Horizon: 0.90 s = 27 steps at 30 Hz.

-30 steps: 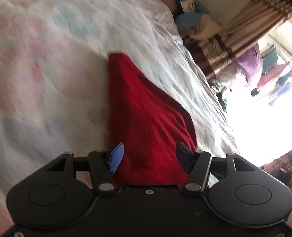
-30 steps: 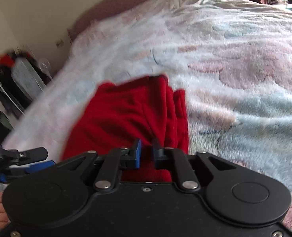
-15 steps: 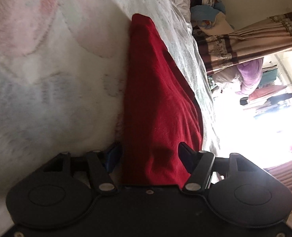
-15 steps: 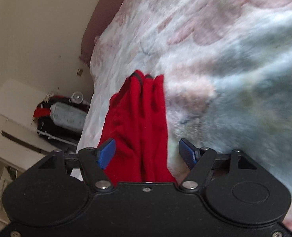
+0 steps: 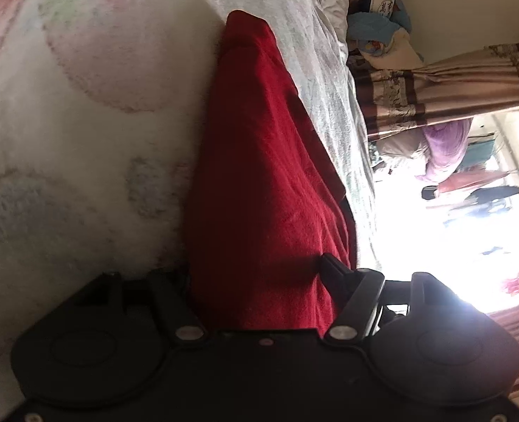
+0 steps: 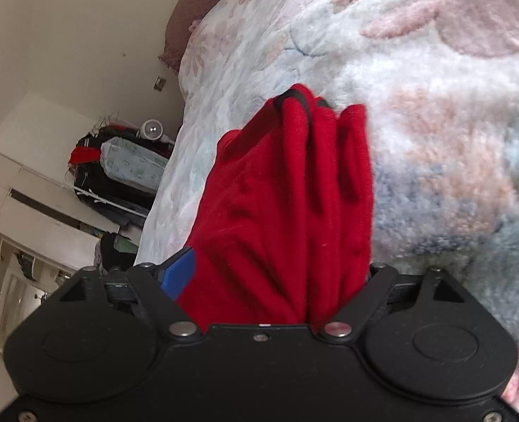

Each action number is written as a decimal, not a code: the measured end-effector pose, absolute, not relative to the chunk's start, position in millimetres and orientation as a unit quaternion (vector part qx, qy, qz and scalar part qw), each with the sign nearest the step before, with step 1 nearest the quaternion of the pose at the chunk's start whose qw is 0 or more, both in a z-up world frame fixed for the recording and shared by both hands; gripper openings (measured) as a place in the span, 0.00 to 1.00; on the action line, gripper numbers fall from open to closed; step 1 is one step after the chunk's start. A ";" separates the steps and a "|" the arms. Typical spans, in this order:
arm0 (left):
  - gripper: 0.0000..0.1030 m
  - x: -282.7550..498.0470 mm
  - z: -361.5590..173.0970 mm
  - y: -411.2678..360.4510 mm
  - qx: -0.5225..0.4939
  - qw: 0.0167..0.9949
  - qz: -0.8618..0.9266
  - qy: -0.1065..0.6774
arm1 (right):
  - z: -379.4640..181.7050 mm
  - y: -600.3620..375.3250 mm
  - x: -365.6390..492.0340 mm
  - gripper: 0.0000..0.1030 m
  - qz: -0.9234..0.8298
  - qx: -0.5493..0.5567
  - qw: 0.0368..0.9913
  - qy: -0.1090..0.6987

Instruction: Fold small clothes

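A: Start nearest. How do the jaws of the left gripper (image 5: 255,274) stand?

B: Apart, with the red garment (image 5: 259,176) lying between them. The right-hand finger (image 5: 333,274) shows dark at the cloth's edge; the other is hidden under the fabric, so I cannot tell whether either pad presses. The jaws opened a little wider within the last second.

A: And the right gripper (image 6: 277,274)?

B: Wide apart too — its jaws have just been opening, and the red garment (image 6: 294,193) sits bunched in the gap. The blue pad (image 6: 178,274) on the left side stands just beside the cloth; the other is behind the folds.

A: Where does the garment lie?

B: On the bed, on the fluffy floral blanket (image 5: 83,123), running away from both cameras in a long, creased strip. In the right wrist view its far end shows a dark trim.

A: Further off?

B: In the left wrist view, a heap of bedding and a blue cloth by the wall, then a striped curtain (image 5: 452,88) and a very bright window area. In the right wrist view — a white cupboard (image 6: 31,204) and a cluttered rack (image 6: 118,168) beside the bed.
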<state>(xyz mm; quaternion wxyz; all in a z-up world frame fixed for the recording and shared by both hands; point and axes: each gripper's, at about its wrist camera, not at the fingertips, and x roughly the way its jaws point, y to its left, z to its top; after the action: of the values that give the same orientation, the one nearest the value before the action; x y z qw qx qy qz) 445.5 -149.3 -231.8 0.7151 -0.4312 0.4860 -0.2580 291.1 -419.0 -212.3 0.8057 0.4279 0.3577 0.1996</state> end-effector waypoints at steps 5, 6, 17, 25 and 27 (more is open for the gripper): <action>0.39 445.1 -219.4 -155.1 -0.403 0.735 -0.231 0.494 | -203.5 -407.1 299.8 0.44 0.171 0.418 0.809 0.377; 0.37 445.0 -214.1 -157.0 -0.386 0.742 -0.228 0.499 | -199.8 -404.3 299.3 0.34 0.158 0.412 0.812 0.382; 0.27 464.9 -124.3 -110.0 -0.361 0.761 -0.239 0.483 | -99.2 -348.5 305.3 0.27 0.142 0.377 0.831 0.385; 0.29 459.2 -38.7 17.9 -0.357 0.825 -0.207 0.387 | -44.9 -261.9 350.3 0.27 0.260 0.366 0.831 0.328; 0.30 461.4 -56.5 47.4 -0.364 0.824 -0.180 0.395 | -54.8 -237.2 364.8 0.28 0.284 0.374 0.820 0.327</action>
<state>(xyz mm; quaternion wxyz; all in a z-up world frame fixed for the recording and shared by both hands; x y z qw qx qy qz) 461.4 47.4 -56.5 0.8240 -0.3644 0.3947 -0.1802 364.8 -237.2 -54.8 0.8201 0.3741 0.3268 0.2841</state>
